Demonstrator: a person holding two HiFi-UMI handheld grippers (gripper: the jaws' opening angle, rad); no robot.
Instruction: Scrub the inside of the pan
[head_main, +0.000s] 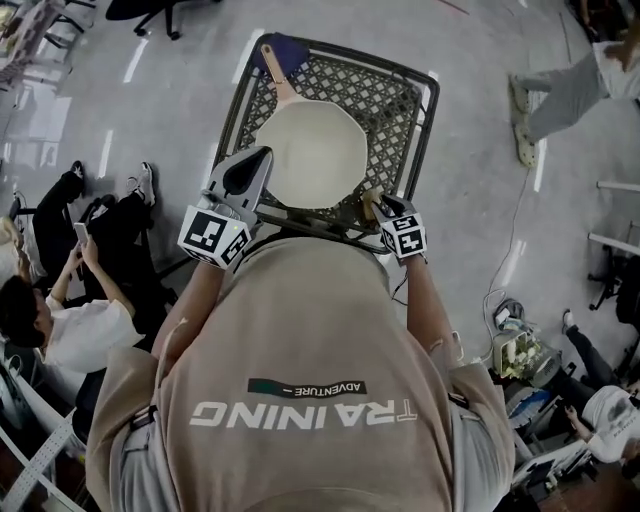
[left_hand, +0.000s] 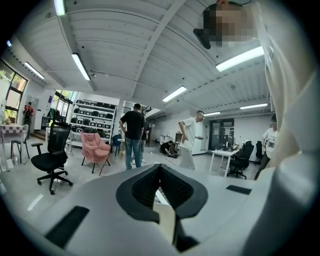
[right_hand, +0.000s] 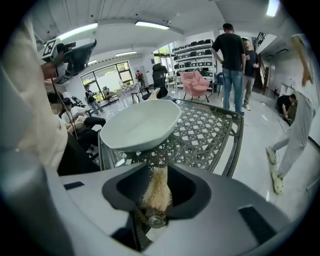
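Left gripper: jaws nearly together, pinching a cream strip, apparently the left rim of the frying pan. Right gripper: jaws spread, a tan fibrous scrubber loose between them. The pan sits upright on a metal lattice table, with its handle pointing away. It looks rigid, smooth and fairly heavy, so the rim or handle seems the surest hold.

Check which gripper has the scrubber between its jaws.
The right gripper: a tan, fibrous scrubber stands between its open jaws. The left gripper has only the cream rim of the pan between its own.
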